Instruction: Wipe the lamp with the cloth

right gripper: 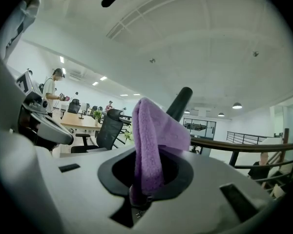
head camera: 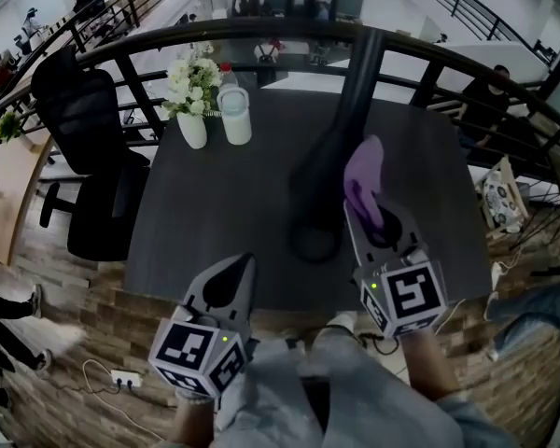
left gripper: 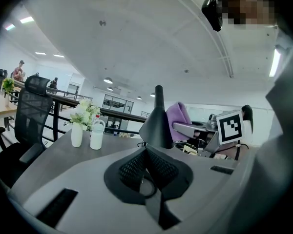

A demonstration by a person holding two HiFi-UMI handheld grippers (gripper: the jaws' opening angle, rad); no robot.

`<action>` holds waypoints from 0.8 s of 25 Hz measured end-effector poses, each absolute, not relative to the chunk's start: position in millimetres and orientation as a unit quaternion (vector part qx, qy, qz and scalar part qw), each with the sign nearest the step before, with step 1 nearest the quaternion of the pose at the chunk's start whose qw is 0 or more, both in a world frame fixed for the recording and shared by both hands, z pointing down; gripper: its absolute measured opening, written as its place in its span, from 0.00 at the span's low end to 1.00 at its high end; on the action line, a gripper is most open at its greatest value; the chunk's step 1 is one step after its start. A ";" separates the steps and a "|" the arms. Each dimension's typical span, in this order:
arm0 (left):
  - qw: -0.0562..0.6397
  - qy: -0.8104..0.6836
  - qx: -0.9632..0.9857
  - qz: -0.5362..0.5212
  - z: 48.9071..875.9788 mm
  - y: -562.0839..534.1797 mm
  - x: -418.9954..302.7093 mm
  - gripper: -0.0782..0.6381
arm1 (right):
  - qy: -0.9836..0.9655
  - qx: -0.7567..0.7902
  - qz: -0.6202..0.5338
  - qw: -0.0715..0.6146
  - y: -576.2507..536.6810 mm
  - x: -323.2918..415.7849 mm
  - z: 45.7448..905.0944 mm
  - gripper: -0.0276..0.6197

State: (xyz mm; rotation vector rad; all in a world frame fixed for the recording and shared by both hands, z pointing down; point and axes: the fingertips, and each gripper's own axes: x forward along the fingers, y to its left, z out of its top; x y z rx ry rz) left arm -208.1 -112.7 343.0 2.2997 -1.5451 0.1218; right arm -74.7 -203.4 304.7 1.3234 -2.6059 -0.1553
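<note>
We see the right gripper (head camera: 358, 215) with its jaws pinched on the purple cloth (head camera: 363, 177); in the right gripper view a fold of it stands up out of the claw. In the head view the cloth lies along the right flank of the black lamp (head camera: 329, 152), at 3 o'clock from its flared body, and we cannot tell whether they touch. The lamp stands on the dark table (head camera: 215, 213), its round foot towards 6 o'clock and its stem leaning off to 12 o'clock. The left gripper (head camera: 243, 267) hangs at 7 o'clock from the lamp's foot, over the table's near edge, its jaws pressed together on nothing. At 10 o'clock from the lamp stand a white vase of flowers (head camera: 191, 124) and a white bottle (head camera: 234, 115), just beside each other. A black office chair (head camera: 84, 147) stands off the table's 9 o'clock edge
</note>
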 end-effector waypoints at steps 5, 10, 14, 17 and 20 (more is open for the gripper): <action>0.185 -0.554 0.810 0.042 343.9 -110.0 -214.9 0.13 | -0.893 0.431 -0.060 0.118 -195.5 -90.1 309.9 0.12; 0.182 -0.564 0.805 0.039 347.9 -107.3 -222.2 0.13 | -0.904 0.401 -0.073 0.129 -185.9 -107.3 315.0 0.12; 0.188 -0.570 0.799 0.036 346.4 -104.6 -227.3 0.12 | -0.913 0.374 -0.068 0.146 -174.5 -125.2 326.0 0.12; 0.184 -0.576 0.796 0.033 347.3 -104.9 -233.3 0.13 | -0.921 0.353 -0.060 0.154 -165.8 -138.2 333.8 0.12; 0.185 -0.582 0.791 0.032 349.0 -104.1 -237.6 0.13 | -0.928 0.335 -0.051 0.158 -157.8 -150.5 340.6 0.12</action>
